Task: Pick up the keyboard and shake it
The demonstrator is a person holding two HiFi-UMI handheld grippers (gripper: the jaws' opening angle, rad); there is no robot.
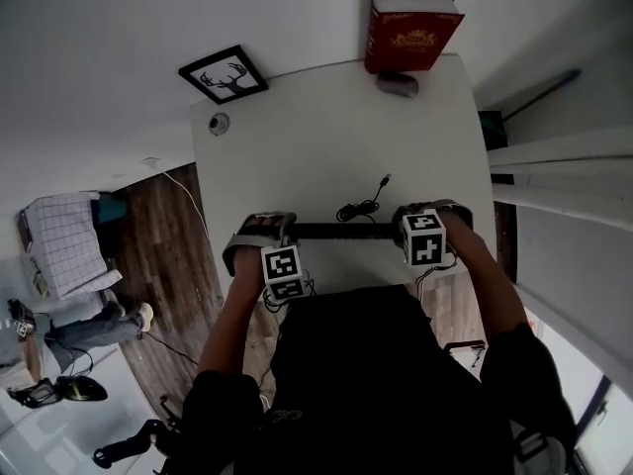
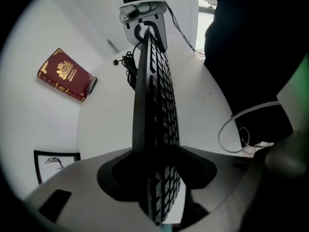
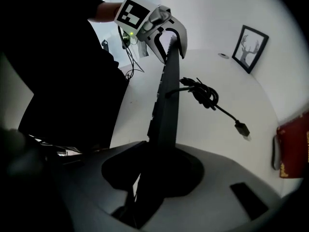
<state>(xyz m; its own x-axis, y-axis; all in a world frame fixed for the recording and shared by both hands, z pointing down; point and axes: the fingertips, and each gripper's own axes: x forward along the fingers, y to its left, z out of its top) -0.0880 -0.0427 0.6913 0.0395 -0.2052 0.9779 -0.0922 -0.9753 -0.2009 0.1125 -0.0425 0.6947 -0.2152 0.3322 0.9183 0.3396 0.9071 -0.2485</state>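
A black keyboard (image 1: 341,232) is held on edge above the white table (image 1: 297,146), between my two grippers. My left gripper (image 1: 265,230) is shut on its left end, and in the left gripper view the keyboard (image 2: 154,105) runs straight out from between the jaws (image 2: 157,178), keys facing right. My right gripper (image 1: 425,216) is shut on the other end, and in the right gripper view the keyboard (image 3: 166,110) shows its thin edge rising from the jaws (image 3: 154,178). Its coiled black cable (image 1: 361,206) with a USB plug lies on the table behind it.
A red book (image 1: 410,33) stands at the table's far edge with a small grey object (image 1: 398,85) before it. A framed deer picture (image 1: 224,74) and a small round thing (image 1: 219,124) sit at the far left corner. Wooden floor lies to the left.
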